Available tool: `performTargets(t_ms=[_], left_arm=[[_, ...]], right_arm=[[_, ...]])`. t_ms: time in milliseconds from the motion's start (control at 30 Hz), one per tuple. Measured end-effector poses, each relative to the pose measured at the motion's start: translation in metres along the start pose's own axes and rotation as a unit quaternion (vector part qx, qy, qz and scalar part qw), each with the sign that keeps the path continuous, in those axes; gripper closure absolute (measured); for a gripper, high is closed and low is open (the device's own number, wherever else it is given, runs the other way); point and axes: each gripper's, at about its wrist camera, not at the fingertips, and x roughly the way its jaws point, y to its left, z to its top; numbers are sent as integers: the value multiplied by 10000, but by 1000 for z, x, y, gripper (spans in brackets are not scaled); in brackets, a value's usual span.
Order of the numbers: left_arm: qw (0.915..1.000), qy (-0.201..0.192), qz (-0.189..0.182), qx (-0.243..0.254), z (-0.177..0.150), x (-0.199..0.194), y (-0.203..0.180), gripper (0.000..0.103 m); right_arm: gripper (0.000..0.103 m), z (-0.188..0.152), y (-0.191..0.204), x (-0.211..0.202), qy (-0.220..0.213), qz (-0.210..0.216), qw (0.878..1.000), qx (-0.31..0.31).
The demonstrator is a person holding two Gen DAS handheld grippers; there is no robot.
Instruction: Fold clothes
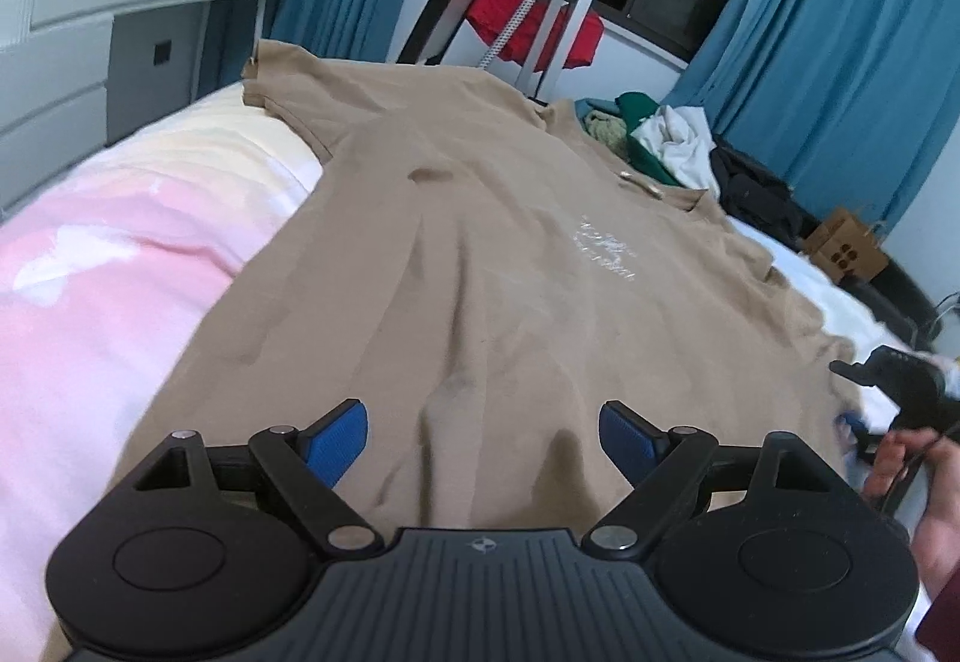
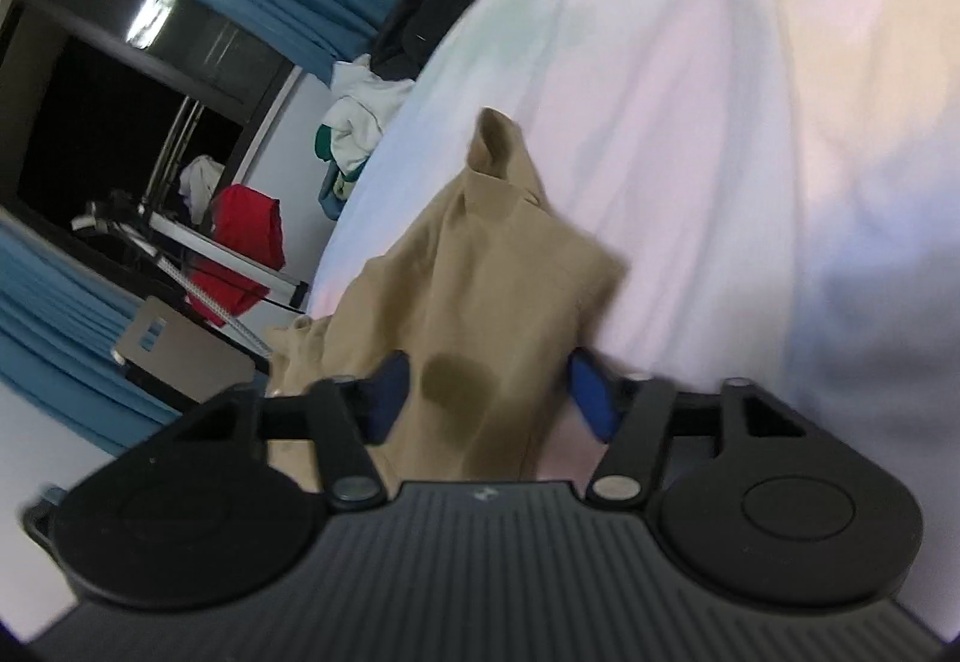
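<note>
One tan shirt (image 1: 480,254) on one bed (image 1: 108,266). Left gripper (image 1: 483,437) gapes over it; right gripper (image 2: 489,392) spread, fabric between.

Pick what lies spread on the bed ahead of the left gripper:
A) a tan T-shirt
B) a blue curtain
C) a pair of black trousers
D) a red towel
A: a tan T-shirt with a pale chest print lies flat on the bed, in front of the open left gripper.

The left tongs (image 1: 483,437) sit level with both blue pads spread wide. The right tongs (image 2: 489,395) are rolled sideways, their pads also apart, though motion blur softens that view. A bare hand (image 1: 912,488) grips the right handle.
</note>
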Motion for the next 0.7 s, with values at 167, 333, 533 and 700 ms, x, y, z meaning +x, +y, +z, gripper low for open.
performTargets(t_ms=[167,333,533,700], left_arm=[[9999,20,87,-140,0,1,4,17],[9997,-110,233,-40,7,-7,8,17],[9995,-37,272,-139,27,-36,24,18],[9970,33,271,730,33,-74,24,19]], right_arm=[[98,9,-7,3,-125,-83,9997,-181],[98,19,-13,6,-249,-165,9989,-362],[94,22,-10,-8,-165,-366,9982,-442],[59,7,8,-67,110,-648,9954,-691]])
